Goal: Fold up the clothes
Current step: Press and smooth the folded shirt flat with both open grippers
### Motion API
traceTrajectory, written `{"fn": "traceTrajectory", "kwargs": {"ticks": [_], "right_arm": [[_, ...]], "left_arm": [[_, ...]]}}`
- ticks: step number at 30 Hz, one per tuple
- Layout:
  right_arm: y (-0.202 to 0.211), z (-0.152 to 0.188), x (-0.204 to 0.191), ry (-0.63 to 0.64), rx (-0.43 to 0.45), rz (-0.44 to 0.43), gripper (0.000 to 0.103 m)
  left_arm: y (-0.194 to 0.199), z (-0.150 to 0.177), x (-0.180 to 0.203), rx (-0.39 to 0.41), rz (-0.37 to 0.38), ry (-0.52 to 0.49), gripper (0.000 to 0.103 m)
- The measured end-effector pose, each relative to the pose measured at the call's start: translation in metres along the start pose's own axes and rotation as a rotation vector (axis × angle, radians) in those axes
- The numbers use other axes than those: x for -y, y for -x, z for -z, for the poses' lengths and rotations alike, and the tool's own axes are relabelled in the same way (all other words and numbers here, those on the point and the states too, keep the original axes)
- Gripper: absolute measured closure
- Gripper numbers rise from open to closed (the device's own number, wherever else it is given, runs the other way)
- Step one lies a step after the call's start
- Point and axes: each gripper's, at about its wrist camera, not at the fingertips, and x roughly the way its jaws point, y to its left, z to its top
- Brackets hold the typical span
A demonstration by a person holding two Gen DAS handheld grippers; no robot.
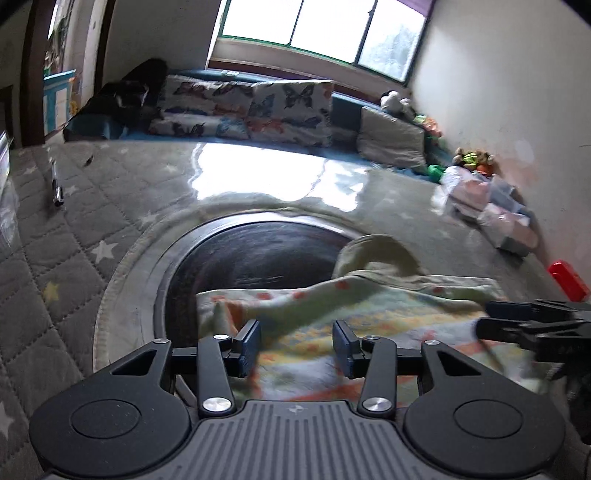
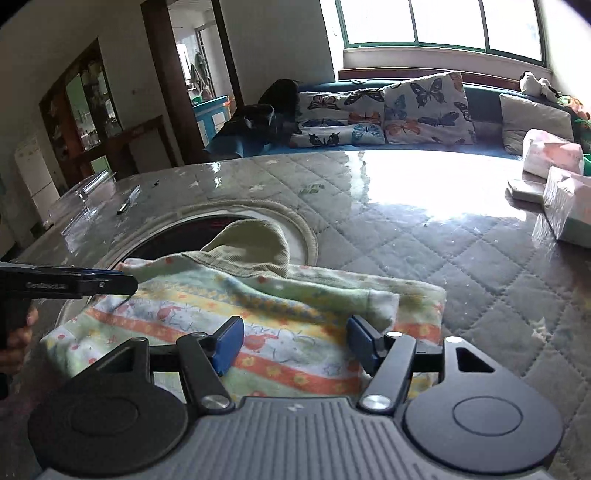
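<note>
Both tongs stand with their jaws parted and nothing pinched between the blue pads; the left gripper [image 1: 296, 343] hangs at a middling gap over the folded garment [image 1: 343, 332], its pads clear of the cloth, and the right gripper [image 2: 295, 341] stands wider over the same garment [image 2: 280, 314], also apart from it; no earlier view is at hand, so only the present gaps are told. From the left wrist view the right gripper [image 1: 532, 325] enters at three o'clock, blurred; from the right wrist view the left gripper [image 2: 74, 282] reaches in at nine o'clock, a hand [image 2: 16, 339] below it. The garment, pale with orange, yellow and green stripes and a plain olive hood at its twelve o'clock edge, lies partly over a dark round inset [image 1: 251, 258] in the quilted grey star-patterned table cover [image 1: 74, 229]; a pen [image 1: 57, 184] lies at ten o'clock on the cover; butterfly cushions [image 2: 388, 107] line a bench at twelve o'clock beneath the window [image 2: 439, 22]; a red object [image 1: 567, 278] sits at three o'clock beside the wall.
</note>
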Motion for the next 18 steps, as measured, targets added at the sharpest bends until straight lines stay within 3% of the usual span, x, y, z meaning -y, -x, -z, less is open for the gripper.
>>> {"fn": "traceTrajectory", "kwargs": {"ticks": [11, 18], "right_arm": [[-0.004, -0.005, -0.001, 0.028, 0.003, 0.019, 0.037], [0.015, -0.003, -0.02, 0.067, 0.028, -0.015, 0.028]], "left_arm": [[-0.005, -0.005, 0.004, -0.01, -0.034, -0.031, 0.06], [0.011, -0.006, 0.011, 0.019, -0.049, -0.044, 0.033]]}}
